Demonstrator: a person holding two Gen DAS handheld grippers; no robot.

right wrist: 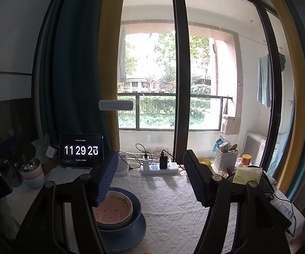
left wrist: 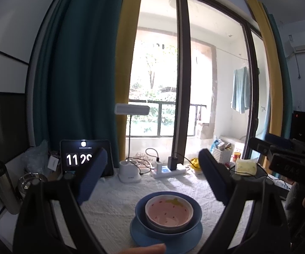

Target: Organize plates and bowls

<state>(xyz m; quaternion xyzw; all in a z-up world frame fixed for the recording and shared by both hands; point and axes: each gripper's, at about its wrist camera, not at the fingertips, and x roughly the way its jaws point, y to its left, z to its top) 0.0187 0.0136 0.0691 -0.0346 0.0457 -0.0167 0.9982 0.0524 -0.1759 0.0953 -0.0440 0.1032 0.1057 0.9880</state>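
Note:
A pink bowl [left wrist: 169, 212] with a strawberry pattern sits nested in a dark blue bowl [left wrist: 139, 211], which rests on a blue plate [left wrist: 137, 235] on the white tablecloth [left wrist: 110, 201]. My left gripper [left wrist: 152, 177] hovers over the stack, open, nothing between its blue pads. In the right wrist view the same stack lies low on the left: pink bowl [right wrist: 112, 210], blue bowl [right wrist: 136, 208], plate [right wrist: 131, 232]. My right gripper [right wrist: 150, 180] stands open and empty, to the right of the stack, its left pad in front of the pink bowl's rim.
At the back of the table stand a tablet clock [right wrist: 81, 150], a lamp base [left wrist: 129, 172], a power strip [right wrist: 160, 168] with chargers, a tissue pack [right wrist: 246, 174] and a white basket [right wrist: 225, 158]. A steel flask [left wrist: 2, 188] and cups [right wrist: 33, 172] stand left. A fingertip [left wrist: 148, 249] shows at the bottom edge.

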